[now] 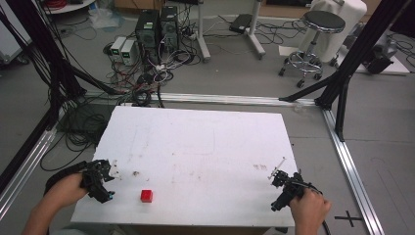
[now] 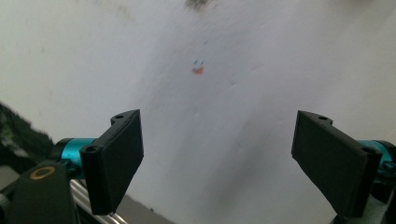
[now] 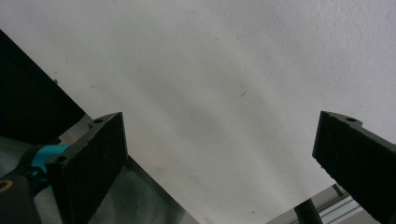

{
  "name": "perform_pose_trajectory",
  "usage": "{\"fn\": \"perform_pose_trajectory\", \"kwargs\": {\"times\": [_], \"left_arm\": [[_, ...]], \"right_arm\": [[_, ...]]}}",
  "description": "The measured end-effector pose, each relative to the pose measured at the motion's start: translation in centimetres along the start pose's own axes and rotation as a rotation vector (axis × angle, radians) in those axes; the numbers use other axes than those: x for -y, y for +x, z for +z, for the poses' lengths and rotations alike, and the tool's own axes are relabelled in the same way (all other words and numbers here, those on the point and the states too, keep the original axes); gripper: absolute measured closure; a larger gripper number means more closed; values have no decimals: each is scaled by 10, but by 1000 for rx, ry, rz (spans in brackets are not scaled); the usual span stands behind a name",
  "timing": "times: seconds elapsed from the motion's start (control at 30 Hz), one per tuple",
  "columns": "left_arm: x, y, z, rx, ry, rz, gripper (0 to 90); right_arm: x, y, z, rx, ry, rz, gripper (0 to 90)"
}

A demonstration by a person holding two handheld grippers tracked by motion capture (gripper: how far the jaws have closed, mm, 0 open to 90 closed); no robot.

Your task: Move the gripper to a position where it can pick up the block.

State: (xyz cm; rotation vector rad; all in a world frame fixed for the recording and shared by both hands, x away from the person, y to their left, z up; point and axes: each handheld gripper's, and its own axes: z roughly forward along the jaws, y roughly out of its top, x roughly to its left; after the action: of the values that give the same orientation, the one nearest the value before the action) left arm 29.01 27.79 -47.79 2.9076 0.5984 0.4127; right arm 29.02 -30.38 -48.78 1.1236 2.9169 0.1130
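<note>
A small red cube (image 1: 146, 196) rests on the white table (image 1: 195, 147) near its front edge, left of centre. My left gripper (image 1: 103, 182) hovers at the table's front left corner, a short way left of the cube. In the left gripper view its jaws stand wide apart over bare white board, so this gripper (image 2: 217, 163) is open and holds nothing. My right gripper (image 1: 284, 188) sits at the front right corner, far from the cube. The right gripper view shows that gripper (image 3: 219, 163) open too, with only white board between the jaws.
Black frame posts (image 1: 342, 83) and aluminium rails (image 1: 350, 161) border the table. Beyond the far edge lie tangled cables (image 1: 142, 78), computer towers (image 1: 156, 27) and a stool (image 1: 318, 29). Faint stains (image 1: 134, 173) mark the board.
</note>
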Motion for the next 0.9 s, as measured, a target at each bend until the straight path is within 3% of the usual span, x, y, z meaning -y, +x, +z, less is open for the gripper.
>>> {"fn": "perform_pose_trajectory", "kwargs": {"times": [0.07,0.1,0.13,0.17,0.23,0.27,0.33,0.9], "left_arm": [[-5,-3,0,11,-9,70,171],[-5,-3,0,11,-9,70,171],[-8,-4,0,25,-8,124,171],[-8,-4,0,25,-8,124,171],[-13,-6,0,42,-6,180,171],[-13,-6,0,42,-6,180,172],[-18,-5,-1,64,5,219,172],[-48,-14,-9,104,13,349,172]], "right_arm": [[-1,0,0,-1,2,-11,24],[-1,1,-1,-2,0,-11,24],[-2,1,-1,0,-1,-13,23],[-2,1,-1,-1,1,-11,24],[-2,2,-1,1,-1,-12,23],[-2,2,-2,1,1,-14,24],[-2,2,-2,0,-1,-13,23],[-2,2,-4,0,-16,-20,24]]}}
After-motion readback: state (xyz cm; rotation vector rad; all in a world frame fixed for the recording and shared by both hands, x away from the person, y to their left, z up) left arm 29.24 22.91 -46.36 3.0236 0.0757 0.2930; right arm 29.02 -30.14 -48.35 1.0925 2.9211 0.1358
